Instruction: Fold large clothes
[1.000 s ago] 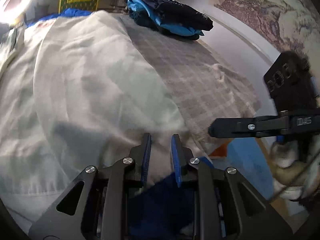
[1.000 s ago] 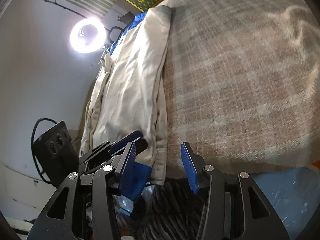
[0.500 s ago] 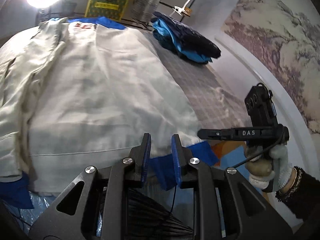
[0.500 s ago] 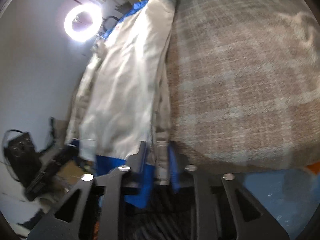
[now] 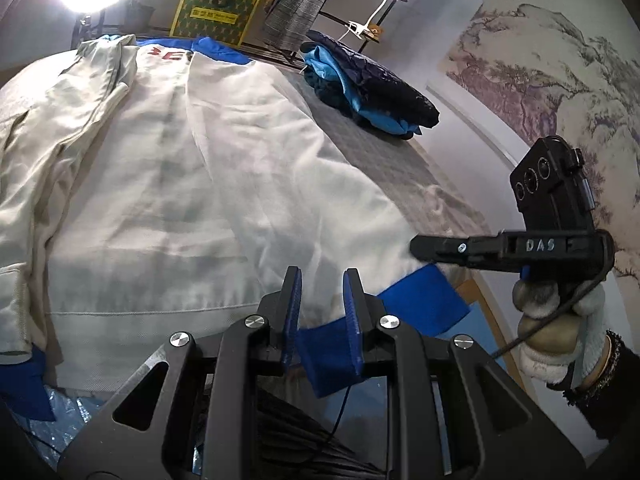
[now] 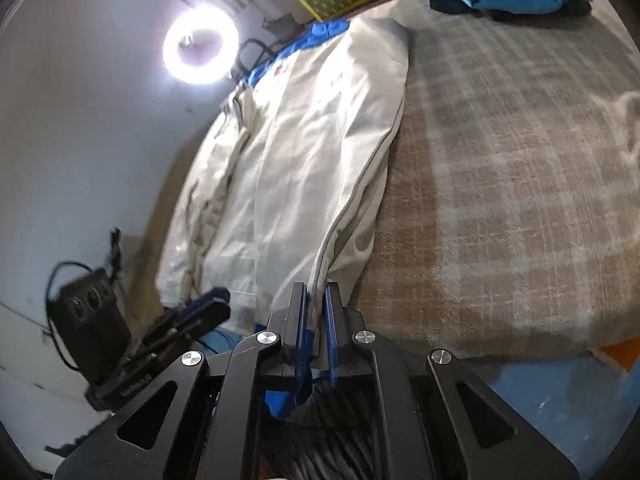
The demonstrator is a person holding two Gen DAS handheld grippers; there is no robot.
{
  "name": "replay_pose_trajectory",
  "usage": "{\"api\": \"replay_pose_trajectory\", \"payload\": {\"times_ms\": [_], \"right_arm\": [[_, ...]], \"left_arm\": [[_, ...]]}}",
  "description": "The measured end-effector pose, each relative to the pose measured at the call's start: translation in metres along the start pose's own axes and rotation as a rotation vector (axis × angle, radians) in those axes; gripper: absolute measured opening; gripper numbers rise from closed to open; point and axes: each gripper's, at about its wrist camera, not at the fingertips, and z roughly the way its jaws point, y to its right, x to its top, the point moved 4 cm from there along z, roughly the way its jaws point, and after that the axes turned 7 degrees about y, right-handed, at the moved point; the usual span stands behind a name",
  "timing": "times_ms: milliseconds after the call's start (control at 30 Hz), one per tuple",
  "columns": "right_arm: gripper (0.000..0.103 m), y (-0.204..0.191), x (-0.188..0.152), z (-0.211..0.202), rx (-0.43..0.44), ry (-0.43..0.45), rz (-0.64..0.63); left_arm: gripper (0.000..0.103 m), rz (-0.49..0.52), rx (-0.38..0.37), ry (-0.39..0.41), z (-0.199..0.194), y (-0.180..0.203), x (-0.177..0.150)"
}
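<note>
two grippers sit at the near hem of the white jacket (image 5: 208,184), which lies spread flat on the checked bed cover (image 6: 520,200) with its collar end far away. the left gripper (image 5: 322,300) has the blue hem band (image 5: 332,348) between its pads and looks clamped on it, the band hanging off the bed edge below the jaws. the right gripper (image 6: 316,312) is closing on the jacket's near right corner; white cloth and a strip of blue run between the narrow jaws, though that view is smeared, so i can only guess the pads are biting already. in the left view the gloved hand (image 5: 556,328) holds that gripper just beside the corner.

the risk: if the right jaws catch only the top layer near the zip seam (image 6: 340,236), the under layer may sag and the fold will come out skewed. uneven lifting of the two corners could drag the jacket toward the edge. farther off, the folded left sleeve (image 5: 68,112) may slide loose, and beyond it a pile of blue clothes (image 5: 368,88) sits well apart from the jacket.
</note>
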Motion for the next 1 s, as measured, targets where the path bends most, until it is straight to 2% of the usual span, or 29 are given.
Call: {"api": "replay_pose_trajectory", "payload": {"times_ms": [133,200,267,467,633,700,733,900,1000], "right_arm": [[0.012,0.001,-0.002,0.003,-0.057,0.003,-0.083],[0.018,0.009,0.003,0.008,-0.089,0.019,-0.089],[0.031,0.024,0.011,0.011,-0.095,0.032,-0.055],[0.032,0.073,0.034,0.036,-0.013,0.077,0.162],[0.032,0.084,0.056,0.051,0.062,0.115,0.256],[0.022,0.08,0.062,0.061,0.077,0.094,0.268],[0.01,0.078,0.062,0.064,0.073,0.08,0.269],[0.005,0.05,0.067,0.066,-0.007,0.061,0.196],[0.004,0.028,0.074,0.054,-0.086,0.076,0.114]], "left_arm": [[0.02,0.0,0.007,-0.061,0.023,0.0,-0.009],[0.02,-0.016,-0.002,-0.081,0.029,-0.002,-0.014],[0.02,-0.018,-0.007,-0.081,0.029,-0.001,-0.015],[0.02,-0.042,-0.02,-0.086,0.027,-0.004,-0.014],[0.02,-0.053,-0.017,-0.092,0.031,-0.008,-0.015],[0.02,-0.059,-0.018,-0.095,0.033,-0.01,-0.016],[0.02,-0.06,-0.018,-0.098,0.034,-0.01,-0.016],[0.02,-0.087,-0.033,-0.09,0.031,-0.015,-0.015],[0.02,-0.142,-0.021,-0.026,0.017,-0.026,-0.008]]}}
